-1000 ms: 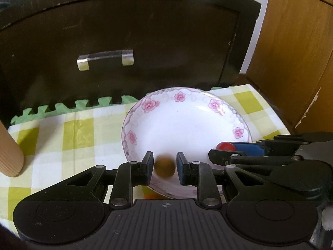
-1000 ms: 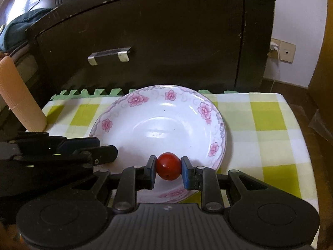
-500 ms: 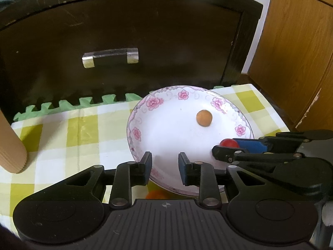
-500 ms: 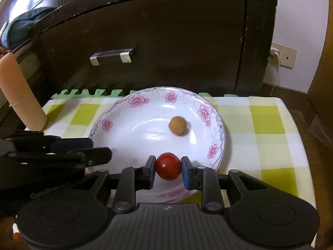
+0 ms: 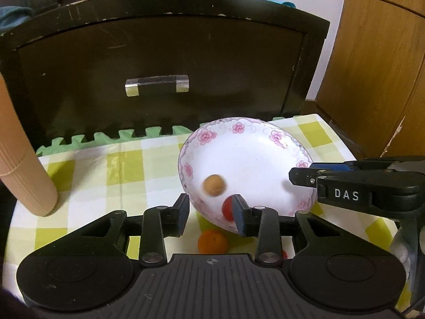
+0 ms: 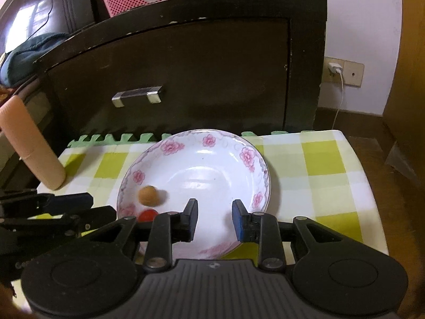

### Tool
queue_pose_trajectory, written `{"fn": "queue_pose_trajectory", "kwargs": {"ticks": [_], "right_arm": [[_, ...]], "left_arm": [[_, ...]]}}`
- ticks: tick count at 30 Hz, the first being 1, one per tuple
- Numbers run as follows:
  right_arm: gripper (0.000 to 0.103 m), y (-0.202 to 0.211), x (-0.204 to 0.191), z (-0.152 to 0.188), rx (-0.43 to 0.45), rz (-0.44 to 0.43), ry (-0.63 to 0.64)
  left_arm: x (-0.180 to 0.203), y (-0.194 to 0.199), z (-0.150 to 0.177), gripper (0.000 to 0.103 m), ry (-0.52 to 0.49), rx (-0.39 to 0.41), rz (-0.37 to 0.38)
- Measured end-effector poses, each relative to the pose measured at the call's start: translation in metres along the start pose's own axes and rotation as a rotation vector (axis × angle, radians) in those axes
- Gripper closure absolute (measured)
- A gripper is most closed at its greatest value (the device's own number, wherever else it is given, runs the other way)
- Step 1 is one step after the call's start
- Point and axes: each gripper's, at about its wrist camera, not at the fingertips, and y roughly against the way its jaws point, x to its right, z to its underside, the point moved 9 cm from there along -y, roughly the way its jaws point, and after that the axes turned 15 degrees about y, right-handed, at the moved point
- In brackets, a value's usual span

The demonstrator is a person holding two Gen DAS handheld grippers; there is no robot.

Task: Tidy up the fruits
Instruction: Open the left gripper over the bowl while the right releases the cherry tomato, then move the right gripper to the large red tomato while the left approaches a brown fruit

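Ahead of the left gripper [image 5: 211, 214], jaws apart and empty, the flowered plate [image 6: 247, 156] holds a tan fruit [image 5: 213, 184] and red fruit [image 5: 227, 208]; the right gripper [image 6: 214, 222] gapes empty over the plate; an orange fruit [image 5: 212, 242] lies just below the left fingers.

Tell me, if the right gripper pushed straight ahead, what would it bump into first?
Probably the white floral-rimmed plate: the open right gripper points across its bare middle toward the far rim. Depth is unclear.

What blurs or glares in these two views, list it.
Left wrist view: the brown fruit in the plate is motion-smeared, fisheye bends the cabinet. Right wrist view: window glare whitens the plate's centre, brown fruit again smeared.
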Motion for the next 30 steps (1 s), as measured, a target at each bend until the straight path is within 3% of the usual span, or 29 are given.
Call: {"fn": "queue_pose_trajectory", "kwargs": {"ticks": [13, 24, 30], "right_arm": [[0.076, 0.039, -0.051, 0.024, -0.032, -0.036, 0.051], [0.076, 0.059, -0.052, 0.048, -0.066, -0.033, 0.024], [0.076, 0.075, -0.072, 0.061, -0.073, -0.067, 0.028]], "left_arm": [[-0.029, 0.051, 0.025, 0.058, 0.020, -0.012, -0.017], [-0.033, 0.070, 0.047, 0.056, 0.033, -0.033, -0.001], [-0.045, 0.092, 0.065, 0.056, 0.046, -0.037, -0.016]]}}
